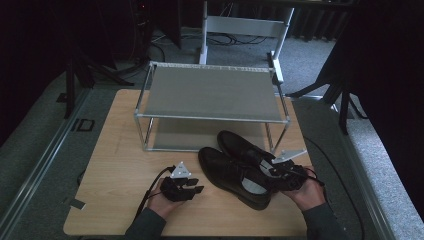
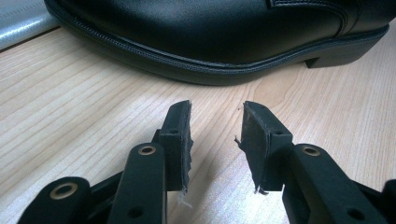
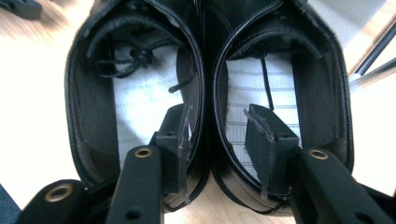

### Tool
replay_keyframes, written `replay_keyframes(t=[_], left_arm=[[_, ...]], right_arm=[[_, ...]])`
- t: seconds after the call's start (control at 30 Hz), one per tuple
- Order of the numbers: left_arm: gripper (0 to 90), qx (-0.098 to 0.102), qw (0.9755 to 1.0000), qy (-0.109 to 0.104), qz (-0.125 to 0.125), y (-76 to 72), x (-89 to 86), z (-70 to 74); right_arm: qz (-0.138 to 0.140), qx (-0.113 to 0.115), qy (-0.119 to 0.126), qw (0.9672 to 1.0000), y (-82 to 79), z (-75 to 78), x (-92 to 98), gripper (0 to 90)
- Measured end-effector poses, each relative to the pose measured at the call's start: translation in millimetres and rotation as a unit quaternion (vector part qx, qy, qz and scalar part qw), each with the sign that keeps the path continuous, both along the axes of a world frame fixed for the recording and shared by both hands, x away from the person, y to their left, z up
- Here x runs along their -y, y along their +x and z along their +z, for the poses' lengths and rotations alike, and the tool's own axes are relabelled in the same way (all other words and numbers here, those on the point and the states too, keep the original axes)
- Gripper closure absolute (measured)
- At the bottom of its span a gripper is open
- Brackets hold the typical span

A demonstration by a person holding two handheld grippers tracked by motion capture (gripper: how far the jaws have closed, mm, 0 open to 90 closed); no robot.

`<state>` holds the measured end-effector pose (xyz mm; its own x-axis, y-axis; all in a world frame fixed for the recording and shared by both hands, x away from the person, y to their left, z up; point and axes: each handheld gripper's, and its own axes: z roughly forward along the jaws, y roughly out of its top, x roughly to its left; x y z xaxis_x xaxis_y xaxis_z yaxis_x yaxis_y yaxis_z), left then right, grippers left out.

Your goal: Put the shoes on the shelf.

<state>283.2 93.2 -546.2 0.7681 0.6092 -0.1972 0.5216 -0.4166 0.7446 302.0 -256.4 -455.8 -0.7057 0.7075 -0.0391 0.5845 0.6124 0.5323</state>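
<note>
Two black leather lace-up shoes lie side by side on the wooden table (image 1: 120, 165), the nearer shoe (image 1: 225, 172) and the farther shoe (image 1: 240, 145). My right gripper (image 1: 269, 171) reaches into their heel openings from the right. In the right gripper view, the right gripper (image 3: 217, 116) straddles the two touching inner walls. One jaw is inside one shoe (image 3: 93, 93), the other inside the second shoe (image 3: 327, 93), and a gap shows at the right pad. My left gripper (image 1: 196, 185) rests open and empty on the table. It (image 2: 215, 116) points at the nearer shoe's side (image 2: 210, 32).
A two-level metal shoe rack (image 1: 210, 92) stands at the back of the table just behind the shoes; its lower shelf (image 2: 18, 18) shows by the shoe's toe. Bare wood lies left and in front. Carpeted floor, stands and cables surround the table.
</note>
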Motion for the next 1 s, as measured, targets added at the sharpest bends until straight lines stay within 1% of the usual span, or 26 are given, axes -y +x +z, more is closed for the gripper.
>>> replay_keyframes(t=[0.1,0.13,0.2,0.27,0.37,0.43,0.47,0.5,0.53,0.6,0.7,0.73,0.9,0.93,0.97,1.0], left_arm=[[63.2,0.0,1.0,0.001,0.0,-0.2,0.8,-0.4],[63.2,0.0,1.0,0.001,-0.001,-0.3,0.9,-0.4],[63.2,0.0,1.0,0.002,-0.001,-0.3,1.2,-0.5],[63.2,-0.001,1.0,0.002,-0.002,-0.3,1.5,-0.8],[63.2,0.0,1.0,0.002,-0.003,-0.7,2.1,-0.9],[63.2,0.001,1.0,0.003,-0.003,-0.8,2.3,-0.9],[63.2,0.001,1.0,0.003,-0.003,-0.9,2.4,-1.0],[63.2,0.001,1.0,0.004,-0.004,-0.9,2.4,-1.1],[63.2,0.0,1.0,0.003,-0.004,-1.0,2.6,-1.2],[63.2,0.0,1.0,0.004,-0.004,-1.1,2.9,-1.4],[63.2,0.001,1.0,0.006,-0.004,-1.1,3.0,-1.5],[63.1,0.002,1.0,0.005,-0.004,-1.1,3.0,-1.4],[63.1,0.002,1.0,0.005,-0.005,-1.4,3.0,-1.3],[63.1,0.002,1.0,0.005,-0.005,-1.4,2.9,-1.4],[63.0,0.001,1.0,0.005,-0.004,-1.4,3.0,-1.5],[63.0,0.001,1.0,0.005,-0.004,-1.4,3.0,-1.6]], right_arm=[[-0.006,-0.011,-0.013,0.9998,2.5,-1.9,-2.1,54.8],[-0.005,-0.018,-0.015,0.9997,3.6,-2.5,-2.9,54.1],[-0.005,-0.024,-0.021,0.9995,4.5,-3.1,-4.3,55.8],[0.003,-0.032,-0.027,0.9991,4.8,-3.3,-6.7,58.8],[-0.001,-0.043,-0.038,0.9983,6.9,-4.4,-9.3,57.7],[-0.005,-0.051,-0.04,0.9979,8.5,-4.9,-10.0,56.5],[-0.005,-0.051,-0.04,0.9979,8.5,-4.9,-10.0,56.5],[-0.007,-0.058,-0.043,0.9974,10.3,-6.0,-10.4,55.5],[-0.008,-0.061,-0.044,0.9971,10.7,-6.4,-10.7,54.7],[-0.01,-0.07,-0.054,0.996,12.7,-6.7,-11.8,53.6],[-0.01,-0.077,-0.059,0.9952,13.9,-6.5,-12.7,53.6],[-0.008,-0.096,-0.078,0.9922,18.4,-5.7,-16.6,53.6],[-0.01,-0.124,-0.096,0.9876,24.8,-11.0,-18.6,54.1],[-0.01,-0.135,-0.104,0.9854,26.0,-14.0,-19.4,55.4],[-0.008,-0.14,-0.115,0.9835,27.1,-17.9,-20.4,55.5],[-0.01,-0.141,-0.12,0.9826,28.3,-20.0,-21.1,58.7]])
